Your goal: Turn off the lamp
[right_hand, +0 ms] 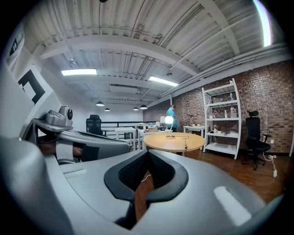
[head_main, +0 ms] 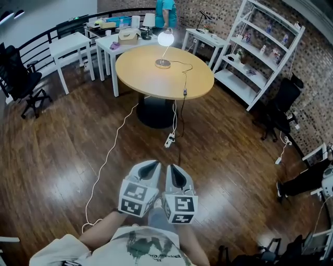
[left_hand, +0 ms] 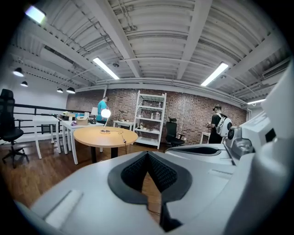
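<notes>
A small lamp [head_main: 165, 40] with a glowing round white shade stands lit on a round wooden table [head_main: 151, 78], its base near the table's far side. The lamp's cord runs across the top to an inline switch [head_main: 184, 92] at the near right edge, then drops to a power strip [head_main: 169, 140] on the floor. My left gripper [head_main: 151, 168] and right gripper [head_main: 175, 173] are held side by side close to my body, far from the table. Both are shut with nothing between the jaws. The lamp [left_hand: 106, 113] shows small in the left gripper view, and the lamp [right_hand: 169, 120] likewise in the right gripper view.
White tables [head_main: 73, 44] with boxes stand behind the round table, and a white shelf unit [head_main: 260, 52] is at the right. Black office chairs [head_main: 21, 78] sit at left and right. A person in teal [head_main: 166, 10] stands at the back. A white cable [head_main: 106, 161] trails over the wooden floor.
</notes>
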Motion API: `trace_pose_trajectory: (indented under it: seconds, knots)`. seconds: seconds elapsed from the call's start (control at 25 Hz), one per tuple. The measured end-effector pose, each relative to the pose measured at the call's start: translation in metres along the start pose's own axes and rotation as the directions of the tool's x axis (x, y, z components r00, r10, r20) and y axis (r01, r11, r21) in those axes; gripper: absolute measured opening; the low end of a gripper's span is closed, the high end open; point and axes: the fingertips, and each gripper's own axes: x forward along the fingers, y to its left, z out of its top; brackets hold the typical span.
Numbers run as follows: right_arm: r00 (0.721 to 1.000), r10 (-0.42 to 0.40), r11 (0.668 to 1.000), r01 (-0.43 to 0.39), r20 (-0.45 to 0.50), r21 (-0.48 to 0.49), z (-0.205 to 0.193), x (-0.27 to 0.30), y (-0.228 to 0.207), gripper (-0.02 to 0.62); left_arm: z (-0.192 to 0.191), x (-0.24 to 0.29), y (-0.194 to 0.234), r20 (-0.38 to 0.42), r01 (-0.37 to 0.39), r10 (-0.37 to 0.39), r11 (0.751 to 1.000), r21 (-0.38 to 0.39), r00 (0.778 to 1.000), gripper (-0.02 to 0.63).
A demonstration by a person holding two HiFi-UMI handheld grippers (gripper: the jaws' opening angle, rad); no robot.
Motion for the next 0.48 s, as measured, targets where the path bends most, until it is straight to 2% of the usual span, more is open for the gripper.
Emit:
trace_pose_trajectory:
  seconds: [0.32,0.48]
  knots:
    - [1.0,0.022,0.999,-0.022,0.003,0.023,0.007,0.054,-0.047,0.0,0.015,0.066,0.008,-0.012,-0.005,0.006,1.0,0.015,1.0,-0.005]
    - [0.999,0.05,0.998,-0.05,0.007,0.022,0.014,0.08,-0.06,0.0,0.018,0.089,0.02,-0.018,-0.031,0.032,0.999,0.015,0.999,-0.005]
